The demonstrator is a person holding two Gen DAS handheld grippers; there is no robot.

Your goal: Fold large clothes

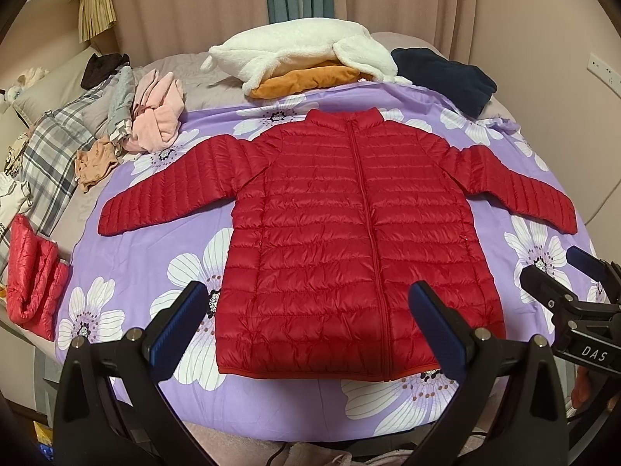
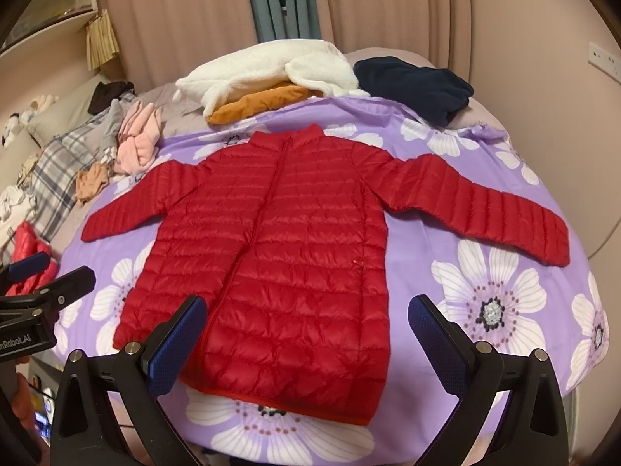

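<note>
Lying flat and zipped on the purple floral sheet (image 1: pixel 163 240), the red puffer jacket (image 1: pixel 341 233) has both sleeves spread wide. The left gripper (image 1: pixel 310 322) hovers above its hem, jaws apart and empty. The right gripper (image 2: pixel 306 330) does likewise, fingers wide. A folded red garment (image 1: pixel 33 287), possibly another jacket, sits at the bed's left edge.

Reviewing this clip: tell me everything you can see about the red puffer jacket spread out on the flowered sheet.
The red puffer jacket is a shiny, quilted coat with horizontal stitched channels, a stand-up collar and a full-length front zipper, closed. It lies flat, front up, collar away from the cameras, both sleeves spread outward and angled down. It rests on the purple flowered sheet. Nothing else touches it: the left gripper and right gripper hover near its hem, jaws open.
</note>
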